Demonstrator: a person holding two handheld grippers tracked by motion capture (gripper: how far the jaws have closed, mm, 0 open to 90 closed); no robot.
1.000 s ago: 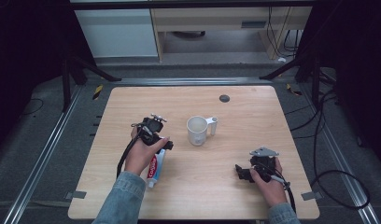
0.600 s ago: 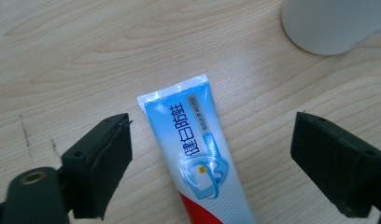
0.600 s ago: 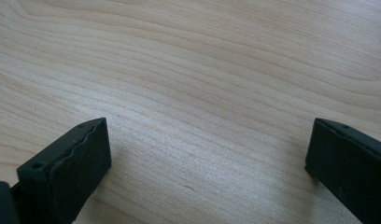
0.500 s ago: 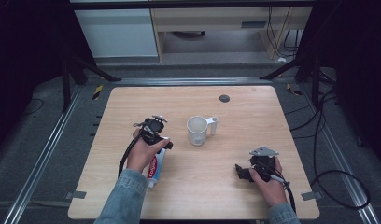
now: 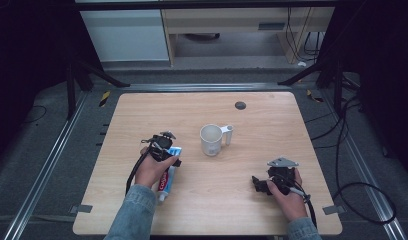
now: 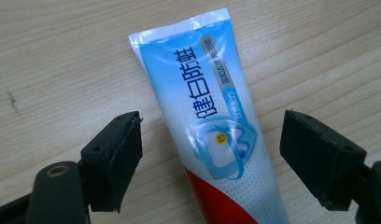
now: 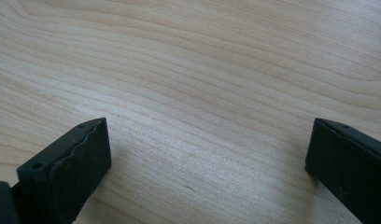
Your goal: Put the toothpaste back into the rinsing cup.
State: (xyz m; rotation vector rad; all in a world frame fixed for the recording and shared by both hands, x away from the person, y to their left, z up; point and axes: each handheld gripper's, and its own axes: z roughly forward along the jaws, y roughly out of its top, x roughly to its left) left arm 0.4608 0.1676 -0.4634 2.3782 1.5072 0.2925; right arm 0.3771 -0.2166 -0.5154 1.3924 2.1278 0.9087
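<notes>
Toothpaste tube [image 6: 212,121] flat on the counter [image 5: 272,115], near-left of middle, cap end toward the near edge, flat crimped end toward the far side. Left gripper [image 5: 164,148] lowered over the tube's far half, fingers [image 6: 115,158] spread either side of it, just been closing, with the tube between them but clear gaps of bare wood on both sides; no contact yet. Tube printed blue and white, red band toward the cap end. White mug [image 5: 212,139] upright just right of the left gripper, handle turned right, apart from the tube. Small dark disc [image 5: 240,105] far of the mug, well apart. Right gripper [image 5: 264,184] resting low at the near-right of the counter, fingers [image 7: 67,172] wide apart over bare wood, nothing between them.
</notes>
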